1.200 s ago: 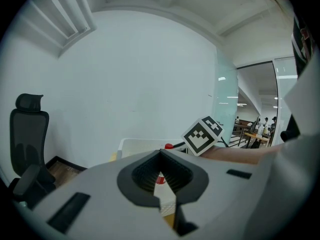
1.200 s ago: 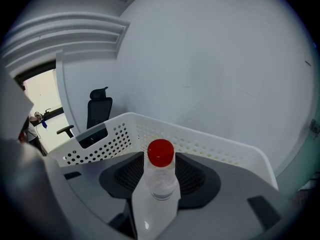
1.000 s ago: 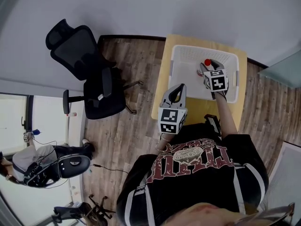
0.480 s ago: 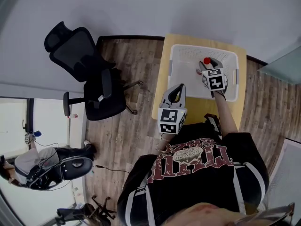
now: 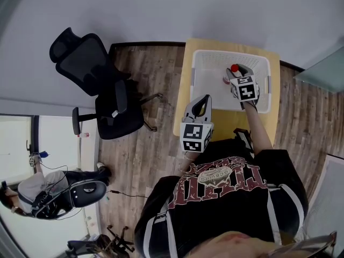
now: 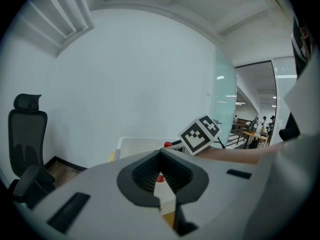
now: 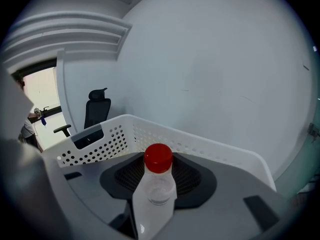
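Right hand-held gripper (image 5: 238,75): my jaws are clamped on the body of a clear plastic bottle with a red cap (image 7: 156,194).
Bottle's long axis: it runs along my jaws. The cap end points straight ahead of the gripper and away from me.
Bottle's place: it sits between my right jaws, with the red cap just past the jaw tips.
White perforated plastic basket (image 7: 100,136): its walls rise ahead of the right gripper and to both sides, so the bottle is within its rim. I cannot tell whether the bottle's base touches the basket floor.
Left hand-held gripper (image 5: 202,102): my jaws are together with nothing between them. It hangs near the basket's near left corner, outside the rim.
Nearer hand: the right one has the bottle. The left is well apart from it, with the bottle ahead and to its right.
Pale wooden counter (image 5: 186,90): it lies beneath the basket, below both grippers.
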A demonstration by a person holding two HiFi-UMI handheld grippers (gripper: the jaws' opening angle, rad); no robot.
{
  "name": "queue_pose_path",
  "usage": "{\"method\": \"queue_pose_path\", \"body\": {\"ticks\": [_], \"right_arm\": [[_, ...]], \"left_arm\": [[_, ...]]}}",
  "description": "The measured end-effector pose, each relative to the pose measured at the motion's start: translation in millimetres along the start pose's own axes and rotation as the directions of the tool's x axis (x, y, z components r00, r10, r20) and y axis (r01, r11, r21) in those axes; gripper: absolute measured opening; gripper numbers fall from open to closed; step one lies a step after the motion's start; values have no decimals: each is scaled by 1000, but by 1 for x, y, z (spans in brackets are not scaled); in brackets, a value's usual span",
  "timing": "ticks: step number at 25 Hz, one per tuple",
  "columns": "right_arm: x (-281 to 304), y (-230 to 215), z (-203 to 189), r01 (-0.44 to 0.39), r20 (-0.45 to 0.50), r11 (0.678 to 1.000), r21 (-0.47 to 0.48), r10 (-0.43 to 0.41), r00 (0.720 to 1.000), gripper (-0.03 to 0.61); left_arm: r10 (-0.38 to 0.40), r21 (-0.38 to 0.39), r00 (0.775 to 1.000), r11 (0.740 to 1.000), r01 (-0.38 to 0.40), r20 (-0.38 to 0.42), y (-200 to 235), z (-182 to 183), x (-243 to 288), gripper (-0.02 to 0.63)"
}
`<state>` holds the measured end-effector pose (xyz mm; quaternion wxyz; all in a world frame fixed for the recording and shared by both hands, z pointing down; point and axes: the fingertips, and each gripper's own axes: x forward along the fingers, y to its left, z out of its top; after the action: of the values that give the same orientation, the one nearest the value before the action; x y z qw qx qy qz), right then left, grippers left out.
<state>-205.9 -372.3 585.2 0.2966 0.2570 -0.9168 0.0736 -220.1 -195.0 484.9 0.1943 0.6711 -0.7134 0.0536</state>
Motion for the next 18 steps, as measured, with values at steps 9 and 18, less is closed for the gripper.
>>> {"method": "queue_pose_path", "body": {"ticks": [9, 18], "right_arm": [[-14, 1, 2, -20, 12, 1000, -19, 20, 1000, 173], [-36, 10, 13, -51, 55, 998, -30, 52, 997, 170]], "left_arm": [[-14, 8, 1000, 1000, 13, 7, -7, 2, 1, 28], [-28, 12, 999, 1000, 28, 16, -11, 5, 4, 28]]}}
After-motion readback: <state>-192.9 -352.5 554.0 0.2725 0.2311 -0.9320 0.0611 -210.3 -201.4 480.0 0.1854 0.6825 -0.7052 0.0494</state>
